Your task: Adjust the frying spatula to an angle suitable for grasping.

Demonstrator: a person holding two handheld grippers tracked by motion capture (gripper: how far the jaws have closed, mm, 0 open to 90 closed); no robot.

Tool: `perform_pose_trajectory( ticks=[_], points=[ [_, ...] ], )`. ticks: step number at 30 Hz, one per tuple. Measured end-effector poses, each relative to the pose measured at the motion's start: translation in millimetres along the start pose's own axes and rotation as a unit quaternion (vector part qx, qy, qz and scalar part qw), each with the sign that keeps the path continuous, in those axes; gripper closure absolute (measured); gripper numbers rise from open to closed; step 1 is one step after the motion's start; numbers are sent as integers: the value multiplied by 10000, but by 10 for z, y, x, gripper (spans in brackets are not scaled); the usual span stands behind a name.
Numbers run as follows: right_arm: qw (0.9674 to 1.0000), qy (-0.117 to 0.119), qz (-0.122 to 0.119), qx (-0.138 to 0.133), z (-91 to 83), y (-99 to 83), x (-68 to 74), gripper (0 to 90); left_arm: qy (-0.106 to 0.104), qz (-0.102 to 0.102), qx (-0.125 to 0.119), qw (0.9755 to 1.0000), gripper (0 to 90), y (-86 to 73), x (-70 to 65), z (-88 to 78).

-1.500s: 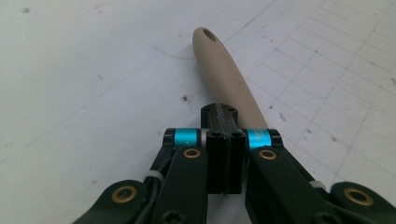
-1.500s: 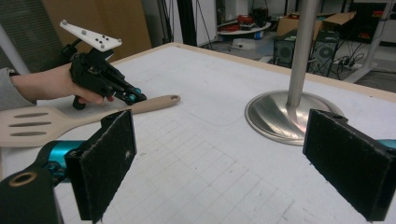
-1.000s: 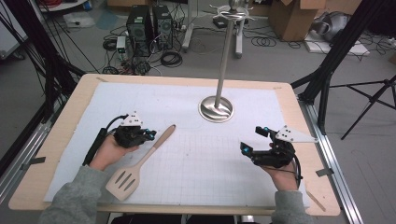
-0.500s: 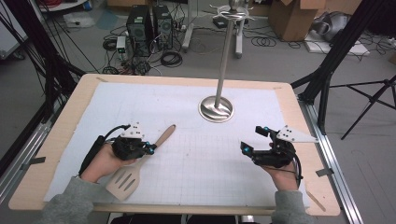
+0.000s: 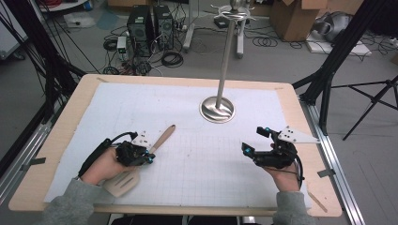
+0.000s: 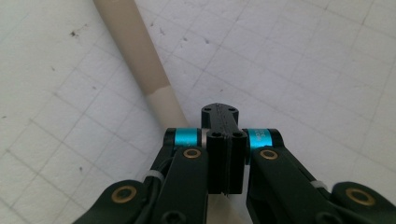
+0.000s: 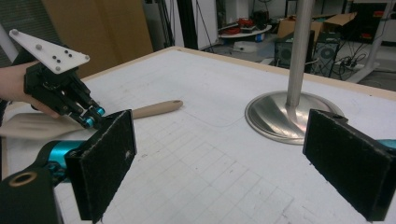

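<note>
- My left gripper (image 5: 149, 158), jaws closed and empty, hovered over the spatula (image 5: 162, 139) near the table's (image 5: 70, 115) front left corner.
- My right gripper (image 5: 253, 143) stood wide open, holding nothing.
- I judged opening first, then straddling the handle squarely, best.

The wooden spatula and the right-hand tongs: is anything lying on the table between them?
No. In the high view only bare white gridded mat lies between the spatula and the right tongs; the metal stand sits farther back.

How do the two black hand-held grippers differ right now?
The left gripper has its jaws shut, directly over the beige spatula's handle. The right gripper has its jaws wide open with nothing between them, apart from the spatula. Both are black with blue trim and a pale plate on top.
</note>
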State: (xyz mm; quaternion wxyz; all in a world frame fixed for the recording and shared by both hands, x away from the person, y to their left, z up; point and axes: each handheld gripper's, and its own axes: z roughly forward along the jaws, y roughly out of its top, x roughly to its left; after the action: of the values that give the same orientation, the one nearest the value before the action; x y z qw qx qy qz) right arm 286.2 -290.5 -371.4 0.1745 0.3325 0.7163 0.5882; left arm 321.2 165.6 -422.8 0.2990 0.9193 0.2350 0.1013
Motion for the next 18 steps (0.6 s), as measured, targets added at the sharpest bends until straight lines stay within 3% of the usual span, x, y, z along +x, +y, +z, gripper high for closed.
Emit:
perform_pose_trajectory(
  ticks=[10,11,15,17,18],
  points=[
    [10000,11,9,-22,-16,-4,0,83,-315,-140,-173,9993,899,-227,137,-121],
    [10000,19,24,-21,-18,-4,2,83,-391,-270,-282,9985,899,-267,166,-131],
    [10000,12,-2,-18,-13,-2,8,83,-603,-511,-323,9963,899,-322,251,-163],
    [10000,18,-16,-14,-6,-2,12,83,-603,-639,-541,9947,897,-312,286,-187],
    [10000,13,-18,-16,-6,-1,11,83,-583,-747,-769,9925,897,-302,316,-216]
  ],
)
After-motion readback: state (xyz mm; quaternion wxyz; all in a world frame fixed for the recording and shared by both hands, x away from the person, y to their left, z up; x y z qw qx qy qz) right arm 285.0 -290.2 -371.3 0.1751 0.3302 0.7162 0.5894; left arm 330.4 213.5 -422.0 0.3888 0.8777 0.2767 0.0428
